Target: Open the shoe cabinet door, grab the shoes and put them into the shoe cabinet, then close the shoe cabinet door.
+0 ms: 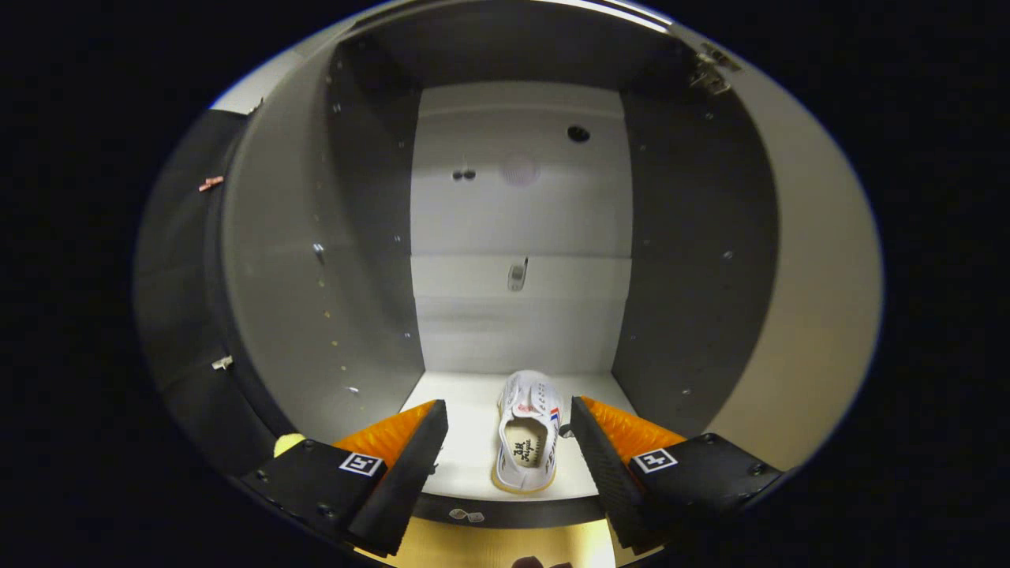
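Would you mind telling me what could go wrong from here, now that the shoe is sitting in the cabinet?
The open tongs flank the white shoe, so pulling back askew might drag it out. Its heel sits near the shelf's front edge, so the closing door might catch it.

Claw cam, close, facing cabinet (355,260) interior
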Demonstrator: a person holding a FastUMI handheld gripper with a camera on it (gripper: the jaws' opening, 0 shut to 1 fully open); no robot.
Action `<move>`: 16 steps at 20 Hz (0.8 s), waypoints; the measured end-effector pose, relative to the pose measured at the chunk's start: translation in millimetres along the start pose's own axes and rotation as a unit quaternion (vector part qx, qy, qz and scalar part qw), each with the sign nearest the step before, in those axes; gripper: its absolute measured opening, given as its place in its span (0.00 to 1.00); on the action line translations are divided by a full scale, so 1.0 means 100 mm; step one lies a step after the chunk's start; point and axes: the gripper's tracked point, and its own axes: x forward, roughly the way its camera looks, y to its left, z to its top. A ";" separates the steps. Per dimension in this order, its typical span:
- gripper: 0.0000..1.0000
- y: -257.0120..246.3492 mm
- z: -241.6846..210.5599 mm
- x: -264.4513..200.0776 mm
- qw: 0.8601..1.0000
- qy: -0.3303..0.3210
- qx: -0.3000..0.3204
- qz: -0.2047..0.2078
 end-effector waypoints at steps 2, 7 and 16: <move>0.98 0.03 0.15 -0.34 1.000 -0.022 0.002 0.006; 0.98 0.03 0.48 -1.20 0.997 -0.066 0.022 0.020; 0.98 -0.27 0.40 -2.69 0.998 -0.056 0.030 0.026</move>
